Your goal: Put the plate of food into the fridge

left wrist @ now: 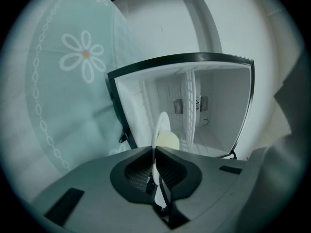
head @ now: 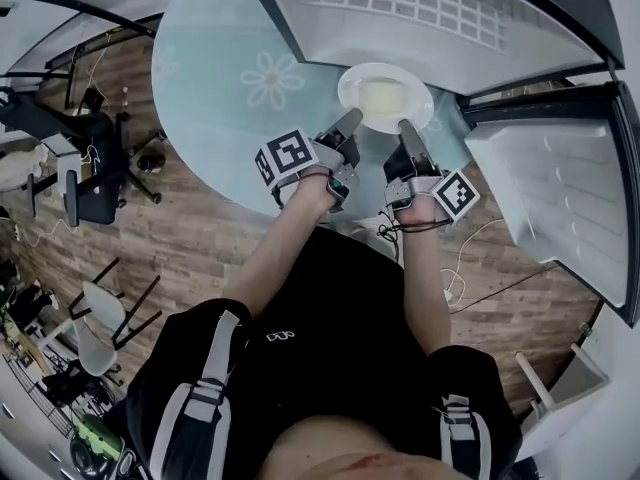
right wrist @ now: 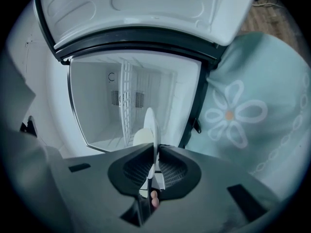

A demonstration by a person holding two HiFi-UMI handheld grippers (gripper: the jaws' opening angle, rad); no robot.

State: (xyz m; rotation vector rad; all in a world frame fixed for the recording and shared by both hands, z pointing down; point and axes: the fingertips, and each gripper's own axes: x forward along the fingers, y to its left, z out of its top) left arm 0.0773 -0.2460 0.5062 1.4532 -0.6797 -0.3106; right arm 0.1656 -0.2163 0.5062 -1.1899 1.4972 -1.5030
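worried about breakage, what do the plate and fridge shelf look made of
The round white plate: probably glazed ceramic, maybe melamine; smooth, thin rim. The white grid shelf inside the fridge: looks like coated wire, thin parallel bars.

I reach forward, left claw [head: 350, 123] and right claw [head: 408, 130] side by side, each clamped on the plate [head: 350, 83] rim.

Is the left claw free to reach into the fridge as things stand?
Likely yes: the left claw holds the plate before the fridge, whose door stands open; nothing visible stands between.
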